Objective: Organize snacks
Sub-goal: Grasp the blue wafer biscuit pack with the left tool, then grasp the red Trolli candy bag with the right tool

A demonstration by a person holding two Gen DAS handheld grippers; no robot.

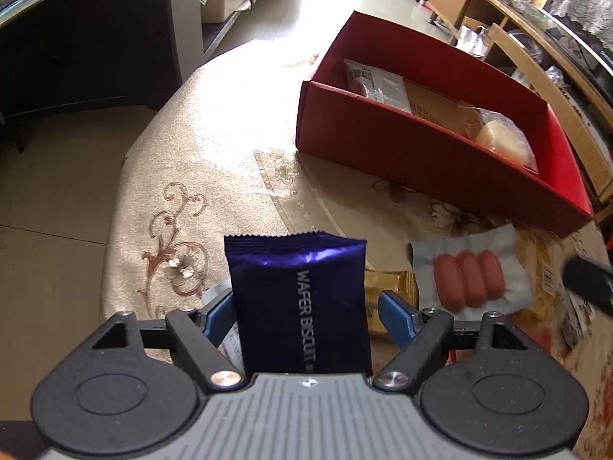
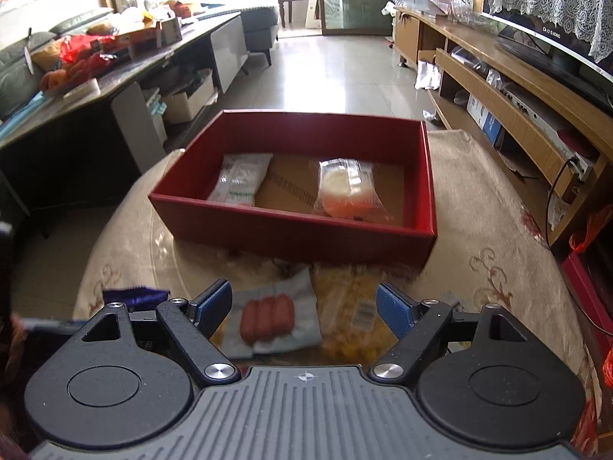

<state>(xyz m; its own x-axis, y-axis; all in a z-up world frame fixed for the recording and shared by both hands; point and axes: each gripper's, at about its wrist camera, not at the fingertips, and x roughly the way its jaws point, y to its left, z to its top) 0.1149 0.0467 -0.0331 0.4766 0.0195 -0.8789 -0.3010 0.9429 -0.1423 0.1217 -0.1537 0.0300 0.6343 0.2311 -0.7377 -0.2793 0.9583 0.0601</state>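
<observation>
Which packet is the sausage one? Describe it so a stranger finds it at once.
Start at the red box on the cloth-covered table. On the cloth just in front of the box's near wall lies the sausage packet, beside a yellow packet. It alone is pale grey, showing three pink sausages side by side.

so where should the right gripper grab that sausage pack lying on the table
Come from above and pinch across the three sausages of the sausage pack, the only raised part. The wrapper lies flat on the tablecloth. The right gripper is open.
</observation>
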